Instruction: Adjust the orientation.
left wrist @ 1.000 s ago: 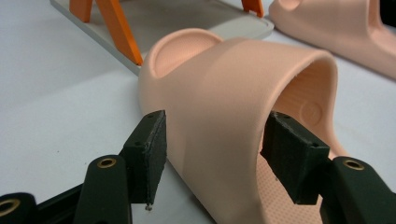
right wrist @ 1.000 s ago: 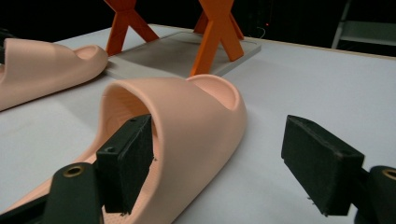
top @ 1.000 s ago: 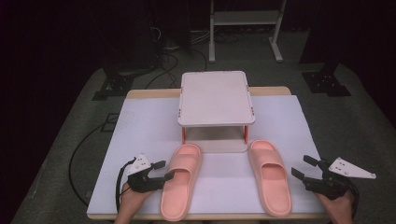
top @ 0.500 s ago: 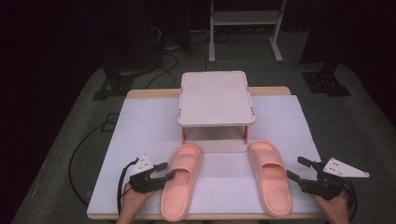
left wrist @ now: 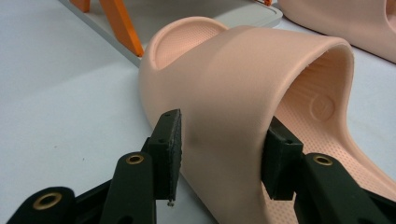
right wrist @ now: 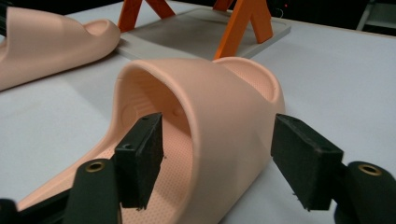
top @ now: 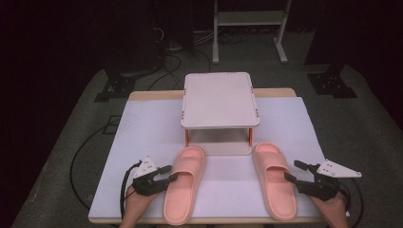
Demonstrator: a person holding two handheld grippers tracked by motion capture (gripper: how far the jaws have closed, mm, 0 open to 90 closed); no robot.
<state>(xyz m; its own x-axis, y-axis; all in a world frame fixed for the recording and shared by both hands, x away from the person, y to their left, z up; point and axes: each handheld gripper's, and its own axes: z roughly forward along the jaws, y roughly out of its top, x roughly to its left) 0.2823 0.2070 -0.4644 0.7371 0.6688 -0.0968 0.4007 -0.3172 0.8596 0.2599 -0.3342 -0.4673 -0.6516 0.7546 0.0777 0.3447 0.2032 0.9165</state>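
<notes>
While both slippers lie with their long axes running from the tabletop's near edge toward the far edge, each tool comes at its slipper from the outer side, across that axis, so the strap's side wall is what the jaws meet. The left tool (top: 167, 176) sits at the outer edge of the left slipper (top: 185, 183), near the near-left corner; in the left gripper view its jaws have just been closing and now straddle the strap of this slipper (left wrist: 243, 116), one pad against the outer wall, the other tucked inside the opening, and the foam dimples slightly, so I judge it pinched. The right tool (top: 294, 173) stands just beside the right slipper (top: 274, 180) near the near-right corner; in the right gripper view its jaws have also been closing, yet they stand spread around that slipper's strap (right wrist: 219, 116), with a gap at the outer pad. Each hand is nearer its own slipper. A white sheet (top: 142, 128) covers the tabletop, a small white shelf (top: 219, 97) on orange legs stands behind the toes, and beyond lies a dark room with grey floor (top: 370, 123) and cables.
</notes>
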